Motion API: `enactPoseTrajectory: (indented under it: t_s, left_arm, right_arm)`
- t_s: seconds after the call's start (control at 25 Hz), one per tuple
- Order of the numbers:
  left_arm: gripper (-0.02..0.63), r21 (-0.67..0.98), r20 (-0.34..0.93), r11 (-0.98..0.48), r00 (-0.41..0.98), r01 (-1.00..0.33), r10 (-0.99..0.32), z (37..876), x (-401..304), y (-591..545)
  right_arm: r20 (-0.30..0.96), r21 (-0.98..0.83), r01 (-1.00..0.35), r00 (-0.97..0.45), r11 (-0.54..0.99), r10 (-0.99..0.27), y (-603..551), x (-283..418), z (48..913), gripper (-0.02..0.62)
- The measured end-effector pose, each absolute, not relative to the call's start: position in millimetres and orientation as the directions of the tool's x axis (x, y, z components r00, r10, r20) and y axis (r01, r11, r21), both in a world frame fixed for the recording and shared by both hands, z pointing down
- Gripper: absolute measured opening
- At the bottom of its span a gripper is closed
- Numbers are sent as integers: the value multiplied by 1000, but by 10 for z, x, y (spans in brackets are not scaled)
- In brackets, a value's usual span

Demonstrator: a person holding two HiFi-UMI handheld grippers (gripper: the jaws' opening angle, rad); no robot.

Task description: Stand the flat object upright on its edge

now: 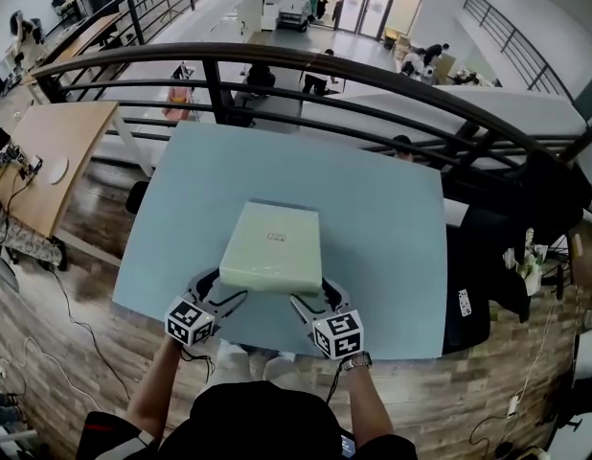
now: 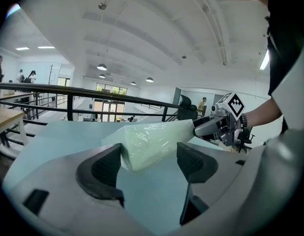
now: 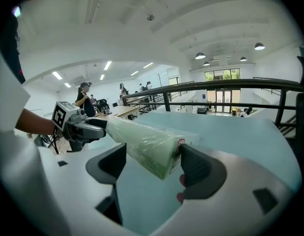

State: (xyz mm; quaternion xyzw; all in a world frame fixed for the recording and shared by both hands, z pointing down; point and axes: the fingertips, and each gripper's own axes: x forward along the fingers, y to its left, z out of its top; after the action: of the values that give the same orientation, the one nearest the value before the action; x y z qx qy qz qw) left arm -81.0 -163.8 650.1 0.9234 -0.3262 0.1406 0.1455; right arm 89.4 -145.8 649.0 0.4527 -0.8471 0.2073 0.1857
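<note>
Pale blue table [image 1: 392, 209] fronted a dark railing [image 1: 277, 60]. At the table's near edge, left gripper [image 1: 224, 287] and right gripper [image 1: 312, 293] had jaws spread, each around a corner of the wrapped green box [image 1: 273, 247]. The box was tilted, its near edge lifted off the table.

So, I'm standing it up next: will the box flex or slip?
Probably stiff: the box shows straight edges while raised by two corners. Likely slippery: glossy film, loose in the open left gripper and right gripper. Thin, so may topple on edge.
</note>
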Motion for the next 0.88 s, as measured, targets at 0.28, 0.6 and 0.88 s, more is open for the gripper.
enactPoseTrajectory:
  t_s: [0.28,0.6,0.88]
  left_arm:
    - [348,175,319,-743,751,-646,-578,6313,-759,-1629]
    - [348,155,279,-721,730,-675,-623,6052,-776,-1638]
    - [348,126,258,-719,722,-683,-641,5900,-791,-1630]
  right_arm:
    - [480,-173,-835,-534,522,-696,-1432,902,6314,347]
    - [440,-155,-831,-542,534,-717,-1419,883,6063,348]
    - [406,-156,-832,-545,532,-733,-1417,867,5904,348]
